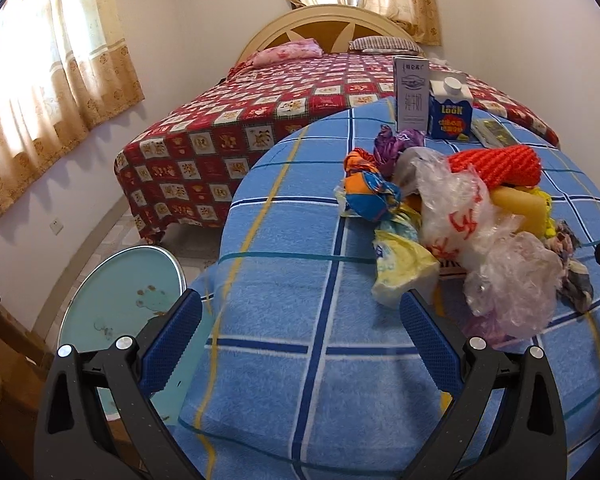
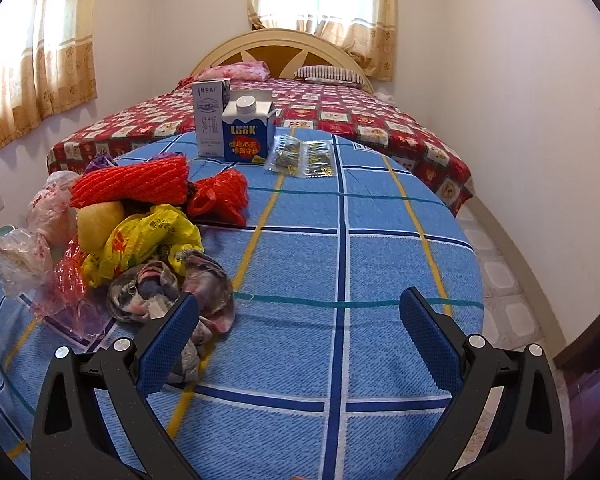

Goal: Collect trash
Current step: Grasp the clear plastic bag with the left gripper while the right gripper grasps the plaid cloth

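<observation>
A heap of crumpled wrappers and plastic bags (image 1: 460,216) lies on the blue checked tablecloth (image 1: 300,280). In the right wrist view the same heap (image 2: 140,236) shows a yellow bag, a red bag (image 2: 220,196), an orange-red knitted piece (image 2: 136,182) and a grey crumpled rag (image 2: 180,288). Two cartons stand at the far side: a grey one (image 2: 210,118) and a blue one (image 2: 246,130). My left gripper (image 1: 300,312) is open, its right finger close to the clear bag (image 1: 512,280). My right gripper (image 2: 298,310) is open, its left finger over the rag.
Clear packets (image 2: 300,156) lie beside the blue carton. A bed with a red patterned cover (image 1: 240,120) stands behind the table. A round teal tray (image 1: 120,292) leans on the floor at the left. Tiled floor (image 2: 500,280) runs along the right wall.
</observation>
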A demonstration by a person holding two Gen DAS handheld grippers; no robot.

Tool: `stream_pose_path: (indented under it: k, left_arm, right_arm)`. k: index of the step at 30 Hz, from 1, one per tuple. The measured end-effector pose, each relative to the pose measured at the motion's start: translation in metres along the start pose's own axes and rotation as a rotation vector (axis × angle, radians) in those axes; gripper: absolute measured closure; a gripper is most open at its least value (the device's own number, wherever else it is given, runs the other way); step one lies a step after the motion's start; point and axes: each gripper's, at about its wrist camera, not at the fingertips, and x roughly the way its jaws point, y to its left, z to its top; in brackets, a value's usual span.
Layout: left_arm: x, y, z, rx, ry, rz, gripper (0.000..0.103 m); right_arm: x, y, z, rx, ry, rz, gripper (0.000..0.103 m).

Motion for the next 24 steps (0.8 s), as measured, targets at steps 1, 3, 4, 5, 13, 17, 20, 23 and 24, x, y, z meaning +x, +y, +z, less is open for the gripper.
stream_pose_path:
  k: [1,3,4,5,13,17,20,23,24]
  left_arm:
    - [-0.008,0.0,-0.001,0.0,-0.014,0.006,0.006]
    - [-0.019,0.003,-0.002,0.001,-0.028,0.014,0.006]
    - [-0.025,0.003,-0.003,-0.002,-0.03,0.017,0.006]
    - [-0.032,0.003,-0.002,-0.008,-0.033,0.009,0.006]
    - [-0.06,-0.041,0.025,-0.005,-0.117,-0.075,0.006]
    - [-0.043,-0.072,0.023,0.026,-0.082,-0.106,0.006]
    - [-0.023,-0.08,0.01,0.05,-0.021,-0.094,0.006]
    - [-0.009,-0.067,0.0,0.034,0.024,-0.088,0.007]
    - [-0.007,-0.061,-0.002,0.027,0.029,-0.087,0.007]
  right_arm:
    - [0.0,-0.002,0.0,0.001,-0.004,-0.007,0.005]
    - [0.001,-0.006,0.001,0.009,-0.009,-0.02,0.005]
    - [0.001,-0.009,0.002,0.017,-0.011,-0.026,0.005]
    - [0.001,-0.012,0.002,0.021,-0.01,-0.029,0.005]
    - [-0.025,-0.043,0.0,0.066,-0.041,-0.054,0.005]
    - [-0.032,-0.052,0.002,0.094,-0.062,-0.052,0.005]
    - [-0.031,-0.051,0.001,0.105,-0.067,-0.038,0.005]
    - [-0.027,-0.046,-0.004,0.095,-0.056,-0.017,0.005]
    - [-0.025,-0.044,-0.005,0.091,-0.051,-0.013,0.005]
